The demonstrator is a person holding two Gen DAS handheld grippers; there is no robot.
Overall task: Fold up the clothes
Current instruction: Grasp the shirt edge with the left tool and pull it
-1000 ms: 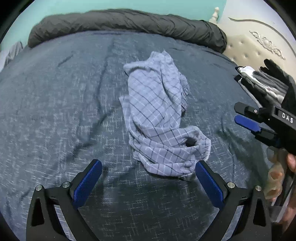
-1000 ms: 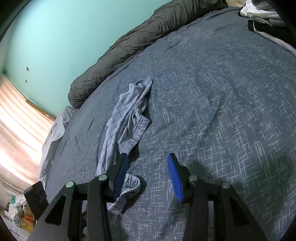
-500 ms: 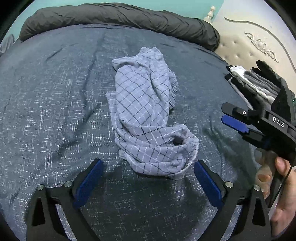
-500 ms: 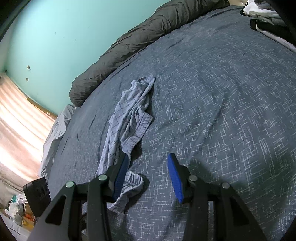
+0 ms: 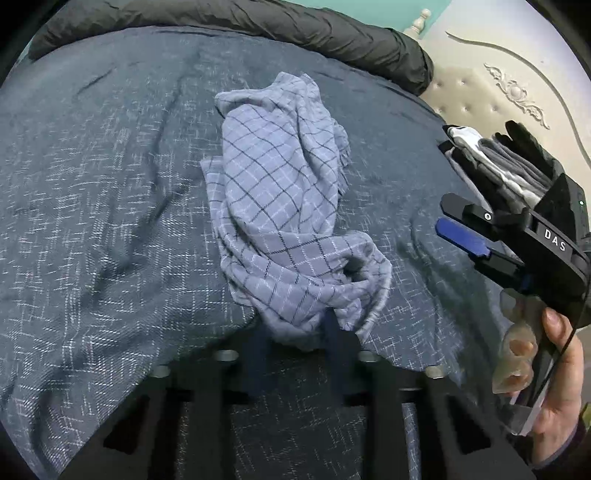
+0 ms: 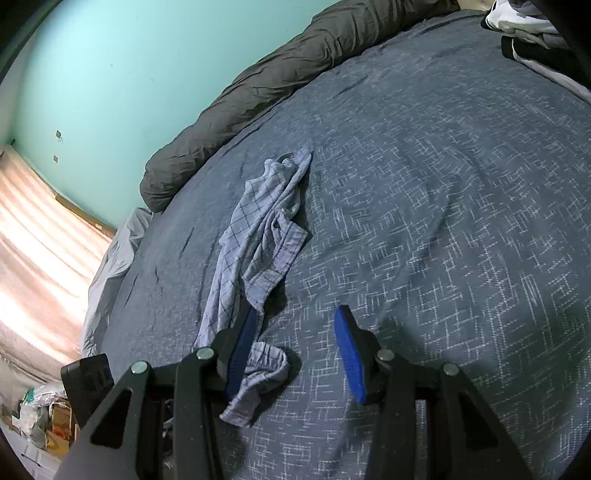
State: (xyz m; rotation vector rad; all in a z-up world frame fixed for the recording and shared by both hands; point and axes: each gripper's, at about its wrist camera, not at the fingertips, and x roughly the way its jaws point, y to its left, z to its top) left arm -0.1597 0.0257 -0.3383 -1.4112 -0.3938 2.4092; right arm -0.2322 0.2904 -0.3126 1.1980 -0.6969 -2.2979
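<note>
My left gripper sits at the bottom centre of the left wrist view, its 2 fingers blurred and drawn close together; the jaws have just been closing, and the near hem of the checked garment is bunched between them, pinched by the pads as far as the blur lets me judge. That garment, pale blue-grey with a dark grid pattern, lies crumpled in the middle of the frame on the dark blue bedspread, running from my fingers up toward the rolled dark grey duvet along the top edge. At the right edge of the same view my right gripper reaches in sideways, held by a hand, with 1 blue pad showing and clear of the cloth. Behind it, at the upper right, a stack of folded clothes rests near the cream tufted headboard. In the right wrist view my right gripper stands at the bottom centre with its jaws spread partway and only bedspread between the pads; the checked garment stretches from the centre down to the lower left, passing behind the left finger, and I cannot tell whether that finger touches it. A turquoise wall fills the upper left.
</note>
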